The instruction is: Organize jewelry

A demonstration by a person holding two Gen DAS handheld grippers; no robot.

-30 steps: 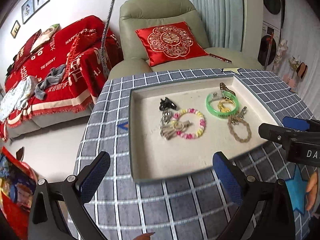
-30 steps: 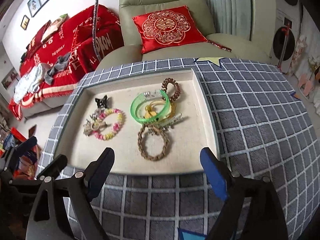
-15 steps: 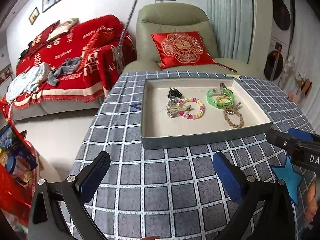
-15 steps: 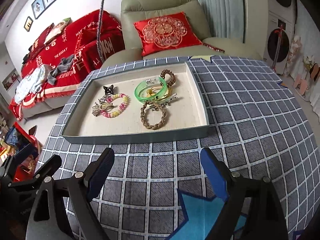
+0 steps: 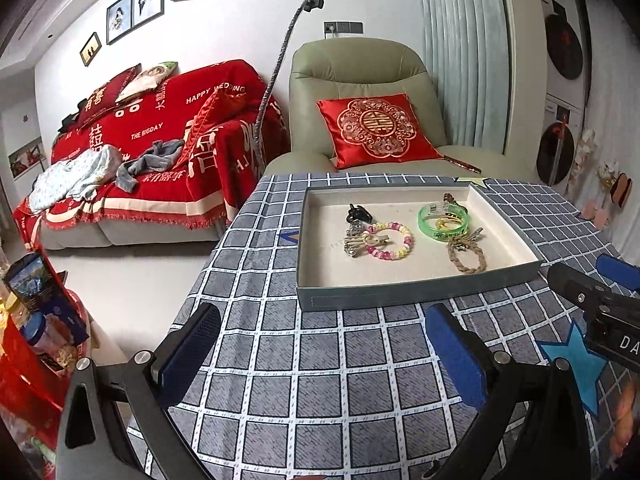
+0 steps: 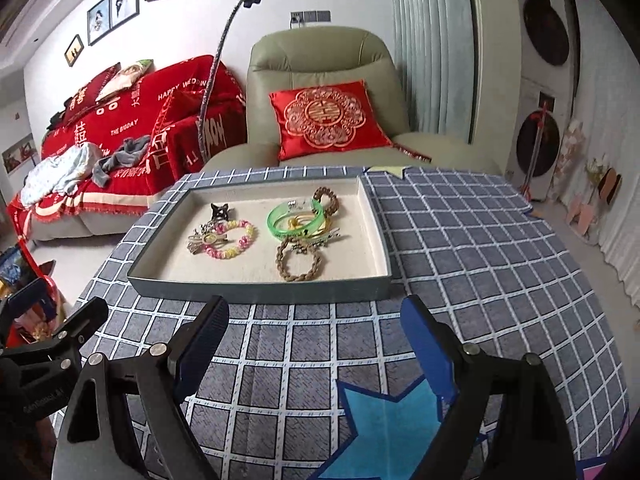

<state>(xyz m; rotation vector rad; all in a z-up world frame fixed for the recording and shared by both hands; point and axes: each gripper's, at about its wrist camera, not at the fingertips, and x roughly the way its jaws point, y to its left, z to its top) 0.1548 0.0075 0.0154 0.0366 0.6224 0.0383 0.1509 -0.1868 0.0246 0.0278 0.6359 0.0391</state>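
Both wrist cameras look forward and downward along their fingers, from near the table edge. Both views share the shallow grey cardboard tray [image 5: 420, 298] [image 6: 260, 292], checked blue-grey tablecloth [image 5: 300, 360] [image 6: 480, 260] and sofa beyond.

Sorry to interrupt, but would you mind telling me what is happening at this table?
A person holds two tongs over a checked tablecloth, and both the left tongs and right tongs are open and empty. The jewelry, including a green bangle and a beaded bracelet, lies untouched in the tray ahead.
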